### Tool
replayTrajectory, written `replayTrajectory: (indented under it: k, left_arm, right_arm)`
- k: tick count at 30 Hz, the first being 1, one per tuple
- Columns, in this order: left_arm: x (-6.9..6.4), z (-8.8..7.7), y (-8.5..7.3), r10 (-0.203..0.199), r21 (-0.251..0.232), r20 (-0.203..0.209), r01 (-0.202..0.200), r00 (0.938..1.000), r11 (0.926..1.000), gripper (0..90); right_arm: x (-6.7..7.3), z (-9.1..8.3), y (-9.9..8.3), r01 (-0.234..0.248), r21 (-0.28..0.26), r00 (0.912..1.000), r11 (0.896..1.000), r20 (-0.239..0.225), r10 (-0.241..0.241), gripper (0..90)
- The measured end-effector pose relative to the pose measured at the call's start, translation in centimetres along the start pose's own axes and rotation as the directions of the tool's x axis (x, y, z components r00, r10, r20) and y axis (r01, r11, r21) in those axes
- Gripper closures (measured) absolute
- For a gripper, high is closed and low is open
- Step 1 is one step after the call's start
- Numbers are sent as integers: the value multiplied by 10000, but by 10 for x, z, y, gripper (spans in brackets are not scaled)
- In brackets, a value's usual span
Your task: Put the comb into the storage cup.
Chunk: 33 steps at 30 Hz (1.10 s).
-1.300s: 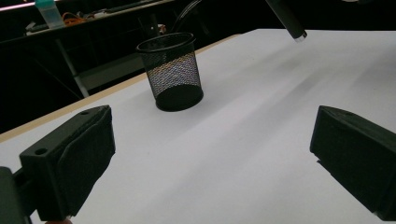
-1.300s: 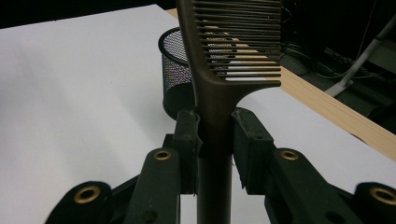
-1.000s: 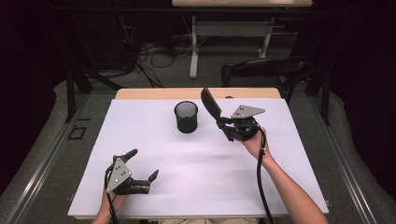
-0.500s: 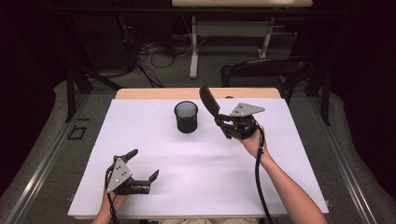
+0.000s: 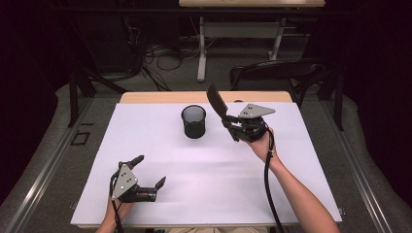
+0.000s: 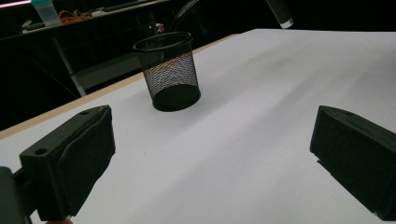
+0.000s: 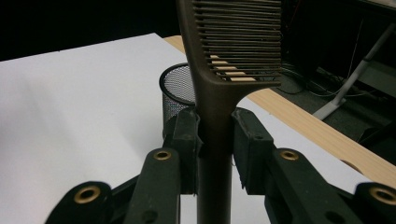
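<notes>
In the right gripper view the comb (image 7: 219, 70) is cut off by the top and bottom edges, part of the mesh cup (image 7: 180, 95) is hidden behind it, and the cup's inside cannot be made out.

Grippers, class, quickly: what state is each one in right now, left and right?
Left gripper: open, nothing between its fingers, low over the white table.
Right gripper: closed on the brown comb, held near the black mesh cup.

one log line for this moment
right gripper: shut on brown plastic comb | beside black mesh cup | left gripper: open, low over white table sheet
</notes>
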State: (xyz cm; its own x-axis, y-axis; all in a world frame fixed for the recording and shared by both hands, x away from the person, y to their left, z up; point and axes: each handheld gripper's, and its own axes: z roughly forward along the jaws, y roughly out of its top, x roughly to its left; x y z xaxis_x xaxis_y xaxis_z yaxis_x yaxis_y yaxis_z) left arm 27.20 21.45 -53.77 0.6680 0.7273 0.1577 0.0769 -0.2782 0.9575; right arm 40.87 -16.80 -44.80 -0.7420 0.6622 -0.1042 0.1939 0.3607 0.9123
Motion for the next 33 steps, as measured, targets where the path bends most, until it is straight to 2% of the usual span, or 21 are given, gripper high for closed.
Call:
replayTrajectory:
  k: [17,33]
  left_arm:
    - [0,0,0,-14,-25,1,14,10000,10000,1]
    - [0,0,0,-18,-36,-3,18,10000,10000,1]
  right_arm:
    - [-1,8,13,-6,-68,10000,10000,-21,6,726]
    - [-4,14,18,-114,-134,9999,9998,-46,114,727]
